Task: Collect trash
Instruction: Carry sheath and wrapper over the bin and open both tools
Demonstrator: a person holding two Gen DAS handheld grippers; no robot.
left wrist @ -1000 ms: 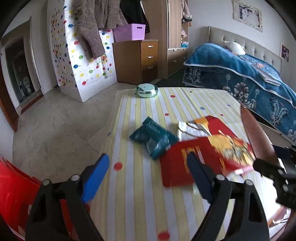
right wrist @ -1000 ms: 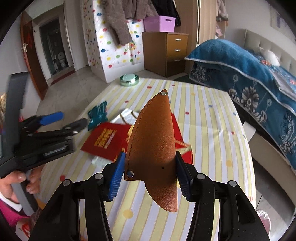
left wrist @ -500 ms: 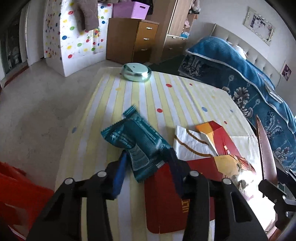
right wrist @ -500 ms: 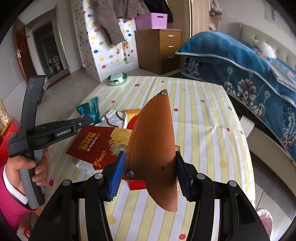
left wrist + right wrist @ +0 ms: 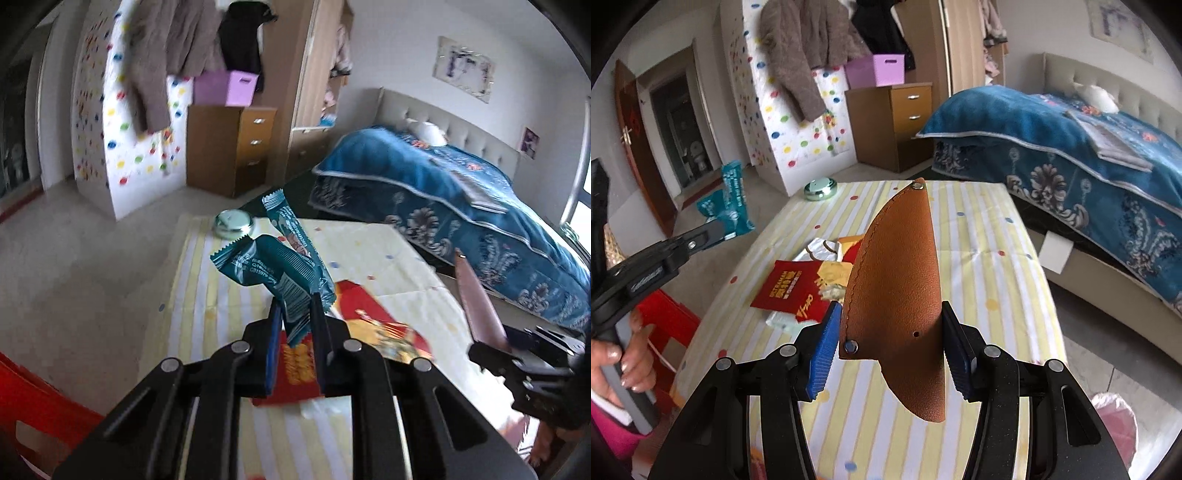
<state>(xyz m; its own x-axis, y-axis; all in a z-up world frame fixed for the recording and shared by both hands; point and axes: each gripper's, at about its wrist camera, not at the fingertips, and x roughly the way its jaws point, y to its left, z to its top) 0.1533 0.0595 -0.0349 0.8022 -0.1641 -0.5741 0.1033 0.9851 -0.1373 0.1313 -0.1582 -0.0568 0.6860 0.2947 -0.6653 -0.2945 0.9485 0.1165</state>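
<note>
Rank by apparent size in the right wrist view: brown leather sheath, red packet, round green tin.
1. Brown leather sheath, enlarged by sitting closest, in the right tongs.
2. Red packet.
3. Round green tin, farthest away.

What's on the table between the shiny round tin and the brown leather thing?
In the right wrist view, a white-and-gold wrapper and a red packet lie on the striped table between the tin and the leather sheath.

"GB15979" among small print on the teal wrapper (image 5: 280, 266); yellow lettering on the red packet (image 5: 790, 290), not legible.
</note>
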